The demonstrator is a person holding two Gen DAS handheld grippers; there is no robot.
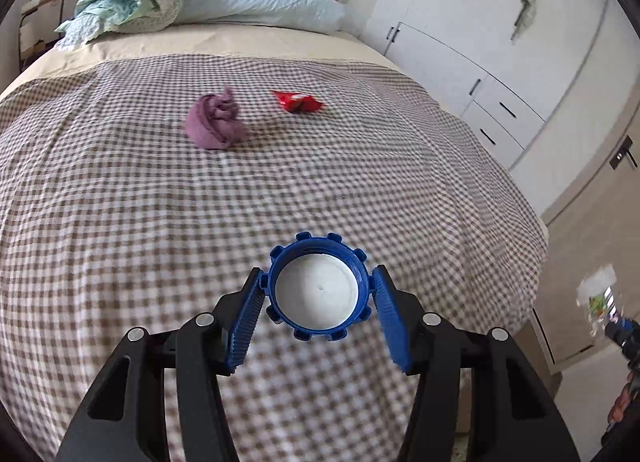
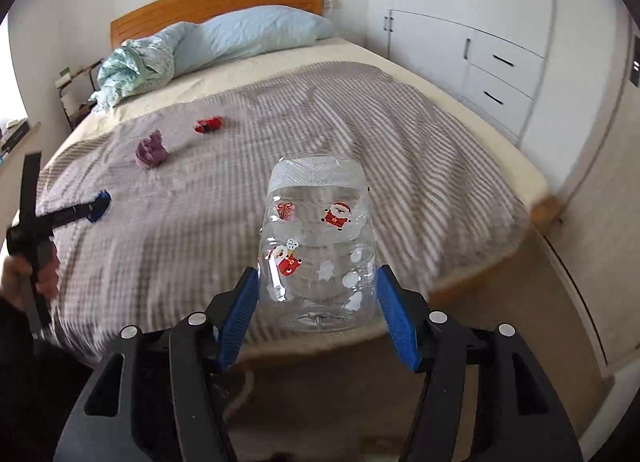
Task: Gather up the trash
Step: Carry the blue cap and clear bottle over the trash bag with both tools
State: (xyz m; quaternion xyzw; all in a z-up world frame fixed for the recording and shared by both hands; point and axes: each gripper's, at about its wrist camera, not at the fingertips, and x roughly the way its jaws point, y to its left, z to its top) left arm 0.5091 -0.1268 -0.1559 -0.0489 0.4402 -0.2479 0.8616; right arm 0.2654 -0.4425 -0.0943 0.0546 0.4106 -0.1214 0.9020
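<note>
The clear plastic jar (image 2: 318, 242), printed with little Santa figures, sits between the blue pads of the right claw (image 2: 318, 294), its base toward the camera and its open mouth pointing away over the foot of the bed (image 2: 460, 166). The pads press its sides, so it is clamped there, in the air just off the mattress edge. The jar's blue ribbed lid (image 1: 318, 288) is pinched in the left claw (image 1: 318, 294), hollow side facing the lens, above the checked blanket (image 1: 120, 202).

With both claws full, the step in hand looks like carrying jar and lid to wherever the trash goes; no bin shows in either view. The jar wall is thin and smooth, so a firm, steady squeeze near its widest part matters, as does keeping the swing gentle. The picture around it is smeared, which suggests a fast sweep.

A red wrapper (image 1: 298, 101) and a crumpled purple cloth (image 1: 216, 122) lie further up the blanket, near each other but apart, probably next.
</note>
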